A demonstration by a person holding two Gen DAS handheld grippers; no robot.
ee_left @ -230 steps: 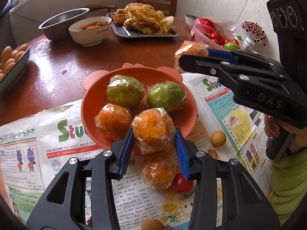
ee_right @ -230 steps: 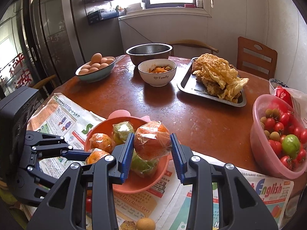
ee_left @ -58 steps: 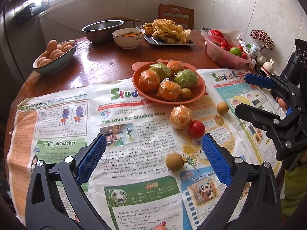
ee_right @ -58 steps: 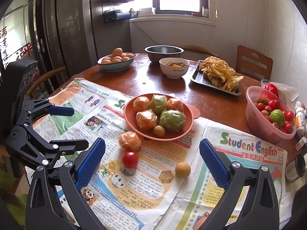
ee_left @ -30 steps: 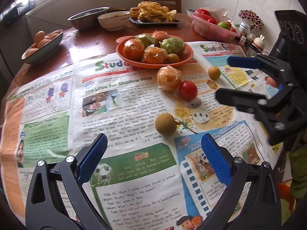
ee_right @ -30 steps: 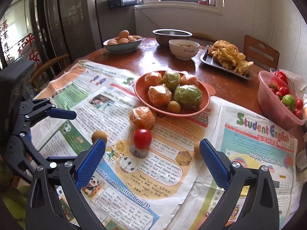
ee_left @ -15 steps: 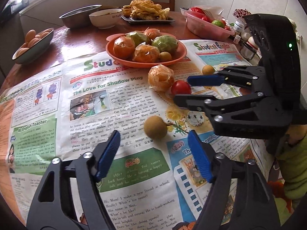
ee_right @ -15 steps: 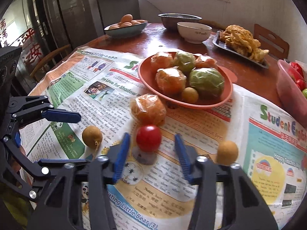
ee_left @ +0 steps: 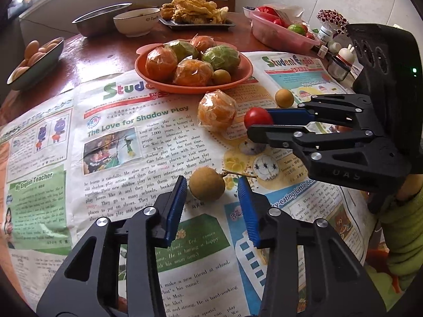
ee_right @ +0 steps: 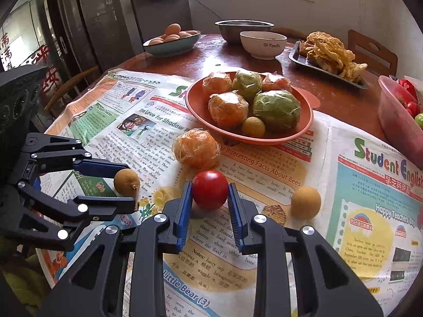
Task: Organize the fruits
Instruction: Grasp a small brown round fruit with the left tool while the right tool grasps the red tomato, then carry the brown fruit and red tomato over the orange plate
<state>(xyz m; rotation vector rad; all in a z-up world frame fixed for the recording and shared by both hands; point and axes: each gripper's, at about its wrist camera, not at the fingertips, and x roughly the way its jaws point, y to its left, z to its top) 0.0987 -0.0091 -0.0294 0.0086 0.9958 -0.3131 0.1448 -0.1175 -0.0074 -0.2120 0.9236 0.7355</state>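
An orange plate (ee_left: 238, 75) (ee_right: 304, 132) holds several plastic-wrapped oranges and green fruits plus a small brown longan. On the newspaper lie a wrapped orange (ee_left: 216, 111) (ee_right: 197, 149), a red tomato (ee_left: 257, 117) (ee_right: 210, 189) and two loose longans (ee_left: 207, 185) (ee_right: 305, 202). My left gripper (ee_left: 211, 187) is open around the near longan (ee_right: 126, 182), with gaps on both sides. My right gripper (ee_right: 208, 192) has its pads against the tomato's sides on the paper.
A bowl of eggs (ee_right: 171, 41), a steel bowl (ee_right: 243, 29), a white bowl (ee_right: 263, 43), a tray of fried food (ee_right: 330, 58) and a pink tub of tomatoes (ee_right: 396, 121) stand around the back. Small bottles (ee_left: 335, 52) stand at the right.
Both grippers moved down and forward and narrowed. The left one now brackets the near longan; the right one has closed onto the tomato.
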